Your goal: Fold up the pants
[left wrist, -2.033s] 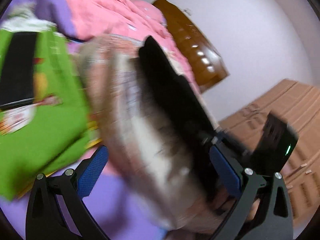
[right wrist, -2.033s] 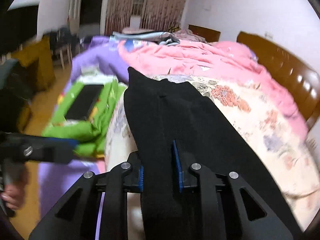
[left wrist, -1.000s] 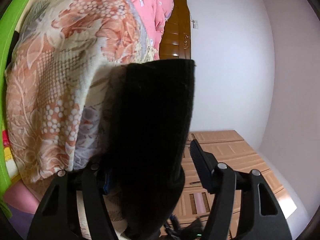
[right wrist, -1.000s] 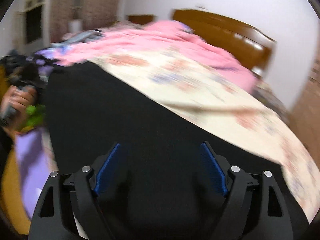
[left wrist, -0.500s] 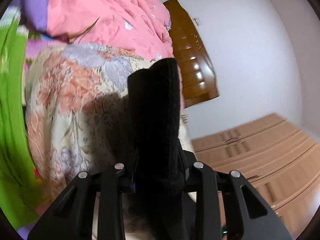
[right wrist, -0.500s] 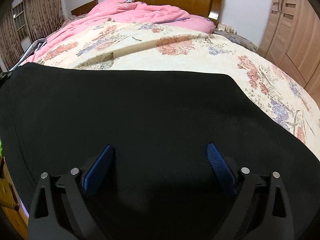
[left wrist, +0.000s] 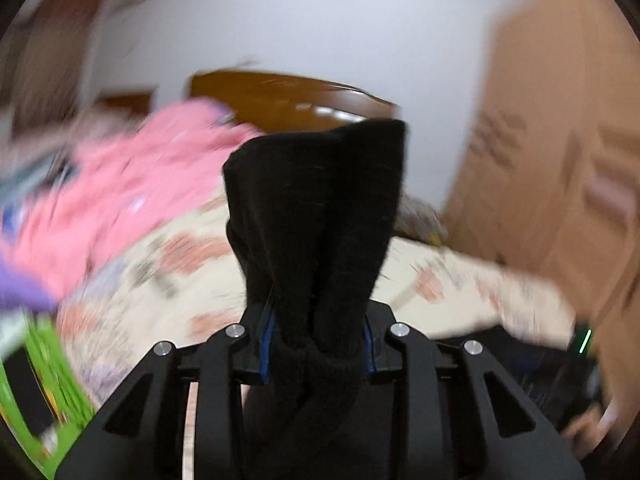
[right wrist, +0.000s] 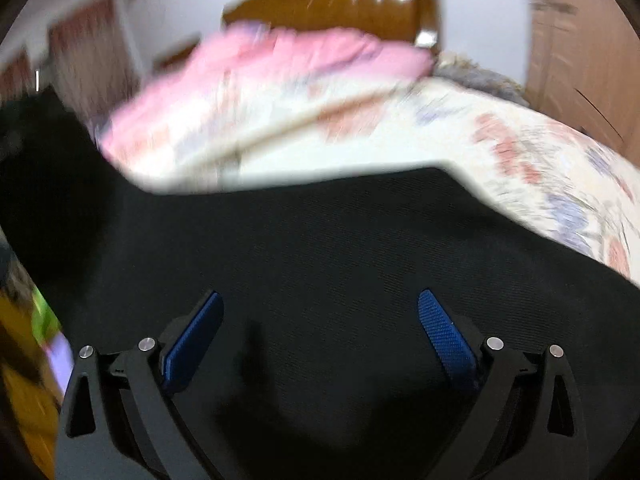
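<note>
Clamping a bunched end of the black pants (left wrist: 316,220), the left gripper (left wrist: 318,340) carries it above the floral bedspread (left wrist: 160,264); beneath the right gripper (right wrist: 320,336), jaws apart, cloth lies flat. Folding seems midway, unfinished.

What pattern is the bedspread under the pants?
Cream with a floral print, pink-red and lavender blooms; the bedspread shows best in the right wrist view.
</note>
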The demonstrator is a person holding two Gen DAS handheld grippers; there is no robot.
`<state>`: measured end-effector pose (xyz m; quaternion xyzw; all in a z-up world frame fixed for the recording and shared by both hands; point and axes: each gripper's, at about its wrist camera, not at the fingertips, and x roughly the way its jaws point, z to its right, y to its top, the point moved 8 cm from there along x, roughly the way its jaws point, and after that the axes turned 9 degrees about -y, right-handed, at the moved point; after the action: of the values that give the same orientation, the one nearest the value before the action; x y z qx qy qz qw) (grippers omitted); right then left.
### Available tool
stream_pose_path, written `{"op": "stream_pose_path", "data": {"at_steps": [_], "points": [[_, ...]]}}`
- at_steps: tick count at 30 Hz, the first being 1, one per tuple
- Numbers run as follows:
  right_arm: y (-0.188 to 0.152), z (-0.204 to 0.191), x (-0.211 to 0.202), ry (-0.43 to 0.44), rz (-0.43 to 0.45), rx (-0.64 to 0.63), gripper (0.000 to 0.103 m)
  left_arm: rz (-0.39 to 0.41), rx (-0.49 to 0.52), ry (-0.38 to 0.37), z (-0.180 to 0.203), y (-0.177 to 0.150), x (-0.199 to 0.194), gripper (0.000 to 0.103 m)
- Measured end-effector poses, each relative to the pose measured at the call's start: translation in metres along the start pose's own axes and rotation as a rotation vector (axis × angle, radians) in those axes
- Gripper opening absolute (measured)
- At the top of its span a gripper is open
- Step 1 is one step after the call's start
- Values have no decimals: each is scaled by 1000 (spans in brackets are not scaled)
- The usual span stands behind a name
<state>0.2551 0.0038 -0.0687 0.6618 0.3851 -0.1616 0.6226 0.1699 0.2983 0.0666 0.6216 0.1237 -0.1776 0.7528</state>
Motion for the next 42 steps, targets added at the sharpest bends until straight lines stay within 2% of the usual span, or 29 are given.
{"op": "stream_pose_path", "data": {"at_steps": [2,4,6,8,9,10,11,12,13,14,16,18,20,22,24,26,28,32,34,36,37,38,39,40,42], "points": [[9,21,-26,31,72,84,95,-48,148,-11,48,-13,17,32],[19,46,-54,14,146,133,95,-136,324,-42,113,-52,39,32],[24,62,-69,9,184,168,95,-212,455,-74,155,-93,58,33],[22,77,-77,2,178,198,95,-333,564,-133,191,-149,88,34],[16,82,-76,10,147,202,96,-362,602,-137,197,-163,97,45],[12,84,-75,19,127,200,96,-317,717,-81,208,-178,100,53],[7,84,-74,29,107,192,96,-289,756,-55,209,-180,102,54],[3,83,-72,37,92,182,96,-275,755,-56,209,-180,99,62],[-2,81,-71,49,75,176,96,-287,722,-90,205,-177,95,77],[-6,79,-70,66,62,179,96,-279,702,-114,200,-174,93,84],[-15,70,-66,112,27,195,96,-169,676,-147,194,-157,58,93],[-25,54,-59,142,-34,180,96,-44,594,-192,181,-140,12,102],[-39,34,-54,198,-107,161,96,10,486,-201,158,-131,-15,102],[-56,4,-48,273,-192,131,96,43,351,-129,113,-129,-35,102],[-70,-19,-42,294,-266,88,95,16,234,-14,55,-142,-40,101],[-80,-40,-37,302,-297,42,96,-31,152,55,17,-159,-46,101],[-78,-51,-31,268,-298,10,97,-41,113,83,-6,-168,-53,101],[-64,-65,-13,286,-325,35,96,-58,105,83,-9,-178,-50,101],[-58,-67,-8,273,-321,40,85,-72,125,69,-5,-181,-48,101],[-54,-66,-5,259,-310,38,65,-92,144,60,-2,-181,-41,101],[-54,-67,-7,272,-292,34,60,-100,147,63,-6,-184,-27,101],[-53,-69,-11,279,-271,23,51,-106,150,65,-7,-186,-27,101],[-52,-69,-15,274,-242,9,31,-112,153,68,-7,-188,-24,101],[-49,-68,-21,222,-193,-24,18,-114,157,67,-7,-188,-23,101],[-46,-71,-33,239,-148,-36,18,-115,165,71,-5,-185,-20,101]]}}
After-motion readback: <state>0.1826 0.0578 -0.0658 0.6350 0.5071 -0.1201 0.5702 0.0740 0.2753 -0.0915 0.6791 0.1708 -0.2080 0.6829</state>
